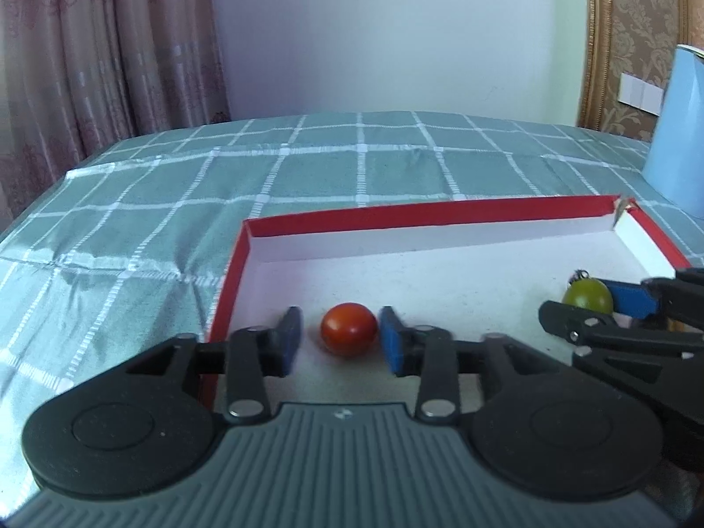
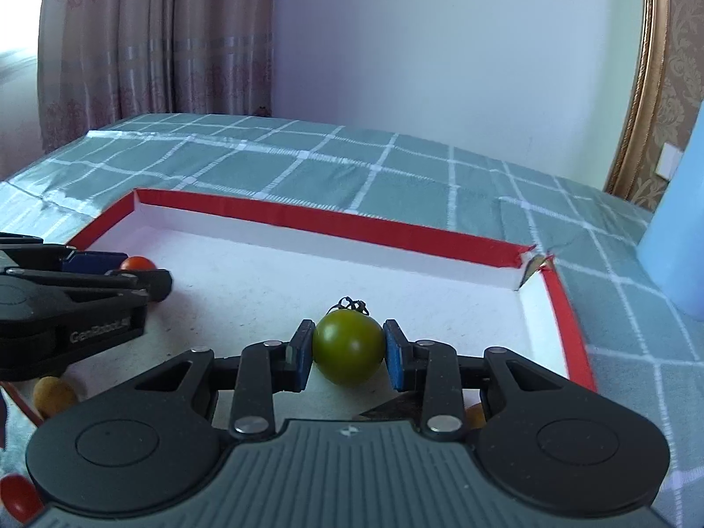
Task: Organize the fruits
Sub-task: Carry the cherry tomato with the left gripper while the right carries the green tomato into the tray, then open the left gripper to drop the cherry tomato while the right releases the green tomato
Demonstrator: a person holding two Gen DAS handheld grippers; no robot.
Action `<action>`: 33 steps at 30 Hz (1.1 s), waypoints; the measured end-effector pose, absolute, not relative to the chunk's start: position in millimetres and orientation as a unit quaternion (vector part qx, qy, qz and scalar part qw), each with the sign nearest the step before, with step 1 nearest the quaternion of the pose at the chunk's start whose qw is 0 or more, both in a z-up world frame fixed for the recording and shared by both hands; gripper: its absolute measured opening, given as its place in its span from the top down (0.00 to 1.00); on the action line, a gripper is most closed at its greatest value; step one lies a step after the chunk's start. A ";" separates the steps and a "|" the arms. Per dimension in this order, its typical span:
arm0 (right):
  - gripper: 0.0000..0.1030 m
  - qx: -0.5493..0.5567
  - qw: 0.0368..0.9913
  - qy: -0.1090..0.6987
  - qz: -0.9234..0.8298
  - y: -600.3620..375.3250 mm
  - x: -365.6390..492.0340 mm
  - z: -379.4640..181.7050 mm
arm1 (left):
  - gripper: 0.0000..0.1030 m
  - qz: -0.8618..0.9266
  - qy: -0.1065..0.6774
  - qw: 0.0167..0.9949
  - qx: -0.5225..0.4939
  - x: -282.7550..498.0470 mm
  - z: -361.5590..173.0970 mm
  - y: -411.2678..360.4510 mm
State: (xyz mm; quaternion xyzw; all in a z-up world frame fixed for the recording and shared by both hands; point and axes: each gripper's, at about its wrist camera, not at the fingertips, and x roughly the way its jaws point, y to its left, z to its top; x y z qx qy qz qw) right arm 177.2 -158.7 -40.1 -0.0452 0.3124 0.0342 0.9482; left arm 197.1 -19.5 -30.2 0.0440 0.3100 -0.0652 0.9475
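Two fruits inside red-rimmed tray (image 1: 440, 215): red tomato (image 1: 349, 328) sits between your left gripper (image 1: 341, 342) pads, gaps either side; right gripper (image 2: 347, 354) pads touch green tomato (image 2: 348, 346), apparently clamped.

A red fruit (image 2: 17, 499) is cut off at lower left; a pale blue container (image 2: 675, 237) leaves the right edge.

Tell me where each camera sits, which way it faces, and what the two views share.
Left wrist: on the left gripper, facing along its open fingers at a red tomato in the red-rimmed box; the right gripper intrudes at right.
Right wrist: on the right gripper, facing a green tomato between its pads; the left gripper shows at left.
Shared: box, both tomatoes, checked cloth.
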 end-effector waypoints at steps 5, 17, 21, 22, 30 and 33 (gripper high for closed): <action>0.68 -0.054 0.949 0.311 0.029 -156.7 175.6 -40.2 | 0.25 -0.075 0.312 0.947 0.027 197.0 -29.0 -14.9; 0.39 -0.032 0.955 0.294 0.008 -170.8 168.0 -36.7 | 0.08 -0.070 0.296 0.952 0.042 187.4 -27.6 -17.6; 0.39 -0.024 0.957 0.288 0.010 -174.7 161.4 -34.4 | 0.05 -0.080 0.295 0.951 0.037 181.6 -25.8 -15.1; 0.39 -0.022 0.958 0.286 0.012 -175.8 159.4 -33.3 | 0.05 -0.084 0.294 0.952 0.033 179.3 -25.1 -13.5; 0.29 0.019 0.965 0.260 0.007 -190.1 140.6 -22.0 | 0.03 -0.100 0.279 0.955 0.018 158.0 -19.7 -7.1; 0.29 0.026 0.967 0.253 0.010 -191.8 130.4 -17.7 | 0.02 -0.103 0.276 0.956 0.018 151.4 -19.0 -5.8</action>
